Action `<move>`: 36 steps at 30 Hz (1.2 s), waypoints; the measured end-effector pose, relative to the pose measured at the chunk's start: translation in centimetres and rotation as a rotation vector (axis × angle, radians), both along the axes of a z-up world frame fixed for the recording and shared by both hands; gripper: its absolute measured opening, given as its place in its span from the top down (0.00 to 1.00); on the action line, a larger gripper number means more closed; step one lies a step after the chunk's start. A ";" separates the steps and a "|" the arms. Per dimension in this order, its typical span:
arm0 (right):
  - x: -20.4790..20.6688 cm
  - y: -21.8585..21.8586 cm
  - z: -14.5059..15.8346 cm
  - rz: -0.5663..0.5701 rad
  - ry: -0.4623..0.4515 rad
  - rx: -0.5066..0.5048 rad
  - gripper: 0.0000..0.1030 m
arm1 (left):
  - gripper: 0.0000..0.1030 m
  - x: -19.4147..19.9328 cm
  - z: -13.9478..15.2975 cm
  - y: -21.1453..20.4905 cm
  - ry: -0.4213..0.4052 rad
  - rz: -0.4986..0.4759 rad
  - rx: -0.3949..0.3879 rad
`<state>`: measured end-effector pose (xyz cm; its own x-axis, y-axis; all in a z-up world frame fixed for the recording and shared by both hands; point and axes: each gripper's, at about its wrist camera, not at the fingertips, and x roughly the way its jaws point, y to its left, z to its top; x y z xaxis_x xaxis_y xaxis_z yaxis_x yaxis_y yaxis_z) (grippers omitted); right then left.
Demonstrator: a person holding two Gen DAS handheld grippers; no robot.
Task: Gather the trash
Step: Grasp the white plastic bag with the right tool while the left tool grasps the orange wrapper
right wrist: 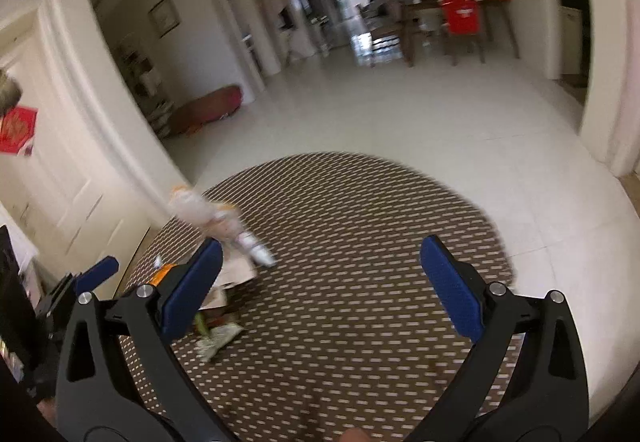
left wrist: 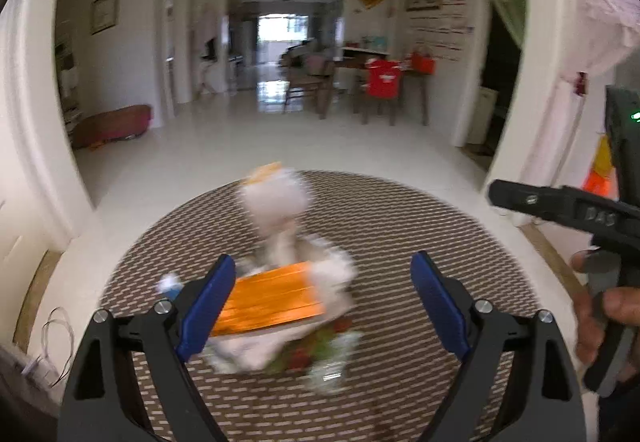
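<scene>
A round brown patterned rug (left wrist: 420,242) lies on the pale tiled floor (left wrist: 224,158), and the trash sits left of its middle: a blurred heap with an orange packet (left wrist: 272,298), white crumpled paper (left wrist: 276,198) and a green-and-red wrapper (left wrist: 312,354). The left gripper (left wrist: 324,302) hangs above the heap with its blue fingers (left wrist: 208,306) spread wide, gripping nothing. The right gripper (right wrist: 324,286) is over bare rug, its fingers also wide apart and empty, the trash (right wrist: 224,242) beside its left finger.

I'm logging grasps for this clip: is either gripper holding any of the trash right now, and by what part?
Nothing is held. The left gripper and right gripper both stand open above the blurred pile of white and orange trash.
</scene>
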<state>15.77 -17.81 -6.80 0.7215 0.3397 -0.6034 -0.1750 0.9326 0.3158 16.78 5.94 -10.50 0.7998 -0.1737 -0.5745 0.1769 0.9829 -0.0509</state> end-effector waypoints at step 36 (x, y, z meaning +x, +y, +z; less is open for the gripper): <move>9.1 6.6 -1.1 0.203 0.009 0.121 0.71 | 0.62 3.5 -7.3 10.2 0.144 0.090 -0.134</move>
